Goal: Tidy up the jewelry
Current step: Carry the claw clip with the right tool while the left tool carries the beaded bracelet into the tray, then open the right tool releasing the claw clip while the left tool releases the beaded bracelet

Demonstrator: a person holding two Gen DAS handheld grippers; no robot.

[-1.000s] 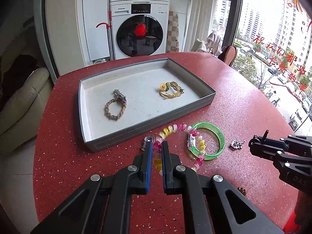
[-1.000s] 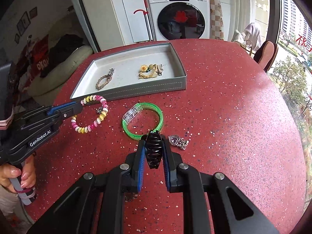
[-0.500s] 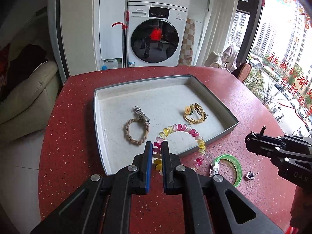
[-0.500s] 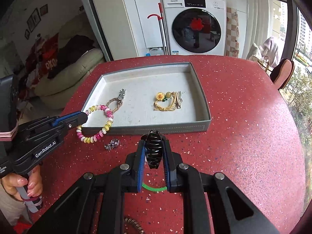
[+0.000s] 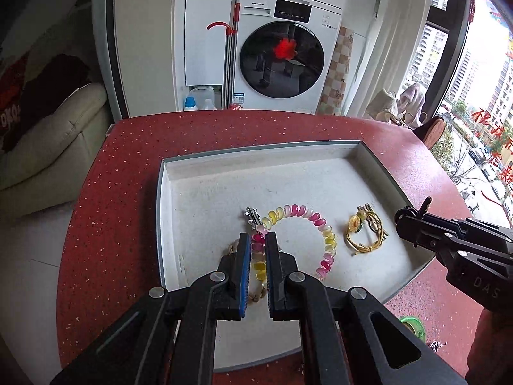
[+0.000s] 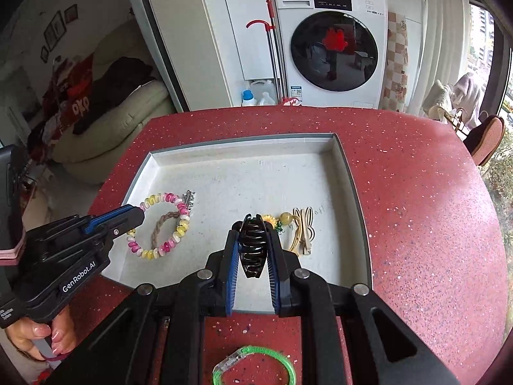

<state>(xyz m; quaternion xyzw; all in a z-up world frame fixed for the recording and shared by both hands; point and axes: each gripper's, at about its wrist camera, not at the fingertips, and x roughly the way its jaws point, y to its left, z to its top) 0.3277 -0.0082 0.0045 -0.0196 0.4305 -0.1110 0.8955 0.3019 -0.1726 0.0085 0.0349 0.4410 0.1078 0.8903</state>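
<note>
My left gripper [image 5: 257, 238] is shut on a pink, yellow and white spiral bracelet [image 5: 315, 221] and holds it over the grey tray [image 5: 163, 192]. The bracelet [image 6: 179, 229] hangs above a braided rope bracelet [image 6: 160, 224] with a silver clip [image 5: 251, 215]. My right gripper [image 6: 253, 229] is shut on a black claw hair clip [image 6: 253, 247] over the tray's near right part [image 6: 356, 192]. A yellow flower hair tie [image 5: 364, 231] lies in the tray, just beyond the claw clip [image 6: 299, 227]. The left gripper also shows in the right wrist view [image 6: 136, 216], the right gripper in the left wrist view [image 5: 404, 216].
The tray rests on a red speckled round table [image 6: 416, 192]. A green bangle [image 6: 256, 365] lies on the table in front of the tray, also seen low right in the left wrist view [image 5: 413, 324] beside a small silver charm [image 5: 436, 345]. A washing machine [image 6: 333, 48] and sofa [image 5: 48, 147] stand beyond.
Both grippers moved forward from the table over the tray, each still carrying its piece. The spiral bracelet now hangs over the rope bracelet; the green bangle and charm are left behind.
</note>
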